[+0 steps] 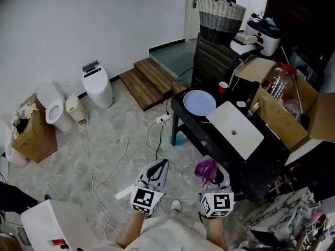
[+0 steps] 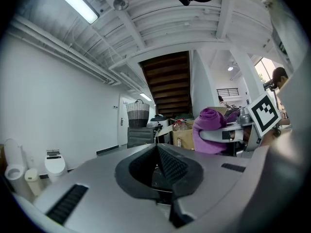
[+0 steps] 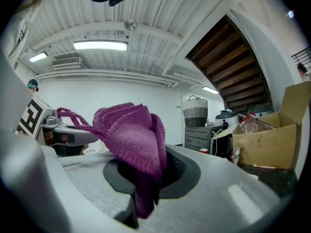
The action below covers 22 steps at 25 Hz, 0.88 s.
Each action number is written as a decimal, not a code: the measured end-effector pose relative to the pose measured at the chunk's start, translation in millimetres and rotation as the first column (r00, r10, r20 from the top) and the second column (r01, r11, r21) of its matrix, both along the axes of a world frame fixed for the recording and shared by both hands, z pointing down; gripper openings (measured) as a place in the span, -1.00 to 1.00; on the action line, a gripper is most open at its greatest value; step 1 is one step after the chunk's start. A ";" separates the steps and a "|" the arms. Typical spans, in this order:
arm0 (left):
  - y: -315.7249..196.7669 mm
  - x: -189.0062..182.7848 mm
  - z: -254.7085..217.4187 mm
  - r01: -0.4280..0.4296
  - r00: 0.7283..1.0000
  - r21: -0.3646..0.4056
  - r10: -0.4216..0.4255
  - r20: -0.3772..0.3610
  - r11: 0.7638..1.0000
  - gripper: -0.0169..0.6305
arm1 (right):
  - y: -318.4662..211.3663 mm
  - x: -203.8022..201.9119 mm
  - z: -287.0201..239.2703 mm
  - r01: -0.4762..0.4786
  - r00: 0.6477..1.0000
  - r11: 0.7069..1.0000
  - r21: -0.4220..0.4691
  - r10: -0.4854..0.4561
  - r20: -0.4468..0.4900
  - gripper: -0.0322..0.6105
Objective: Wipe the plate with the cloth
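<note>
A pale blue plate point(image 1: 199, 102) lies at the left end of a black table point(image 1: 210, 137), well ahead of both grippers. My right gripper point(image 1: 210, 172) is shut on a purple knitted cloth point(image 1: 207, 169), which bunches up above the jaws in the right gripper view point(image 3: 132, 137). My left gripper point(image 1: 158, 170) is shut with nothing between its jaws; they meet in the left gripper view point(image 2: 159, 160), where the cloth point(image 2: 210, 128) shows at the right. Both grippers hang over the floor, short of the table.
A white board point(image 1: 235, 128) lies on the table beside the plate, with a red cup point(image 1: 223, 87) and an open cardboard box point(image 1: 282, 111) behind. Cables point(image 1: 128, 153) trail over the floor. A white bin point(image 1: 97, 86), a toilet point(image 1: 55, 107) and wooden steps point(image 1: 149, 81) stand at the left.
</note>
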<state>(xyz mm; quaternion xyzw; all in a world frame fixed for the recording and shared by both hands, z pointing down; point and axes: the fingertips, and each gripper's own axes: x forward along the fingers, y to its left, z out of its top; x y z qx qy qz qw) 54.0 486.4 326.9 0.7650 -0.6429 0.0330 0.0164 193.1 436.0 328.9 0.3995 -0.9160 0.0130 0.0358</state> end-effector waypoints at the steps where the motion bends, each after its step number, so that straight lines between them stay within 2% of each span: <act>1: -7.5 -0.8 1.1 0.009 1.000 -0.006 -0.009 -0.002 1.000 -0.94 | -8.7 -0.8 -0.5 0.008 1.000 1.000 0.001 -0.008 0.002 -0.73; 13: -97.2 0.0 7.5 0.075 0.997 -0.046 -0.075 0.003 0.996 -0.94 | -102.5 2.5 5.3 0.061 0.998 0.998 -0.016 -0.060 0.013 -0.73; 22: -126.1 3.8 16.4 0.090 0.996 -0.084 -0.089 0.016 0.992 -0.94 | -136.4 5.5 14.6 0.073 0.997 0.997 -0.040 -0.072 0.029 -0.73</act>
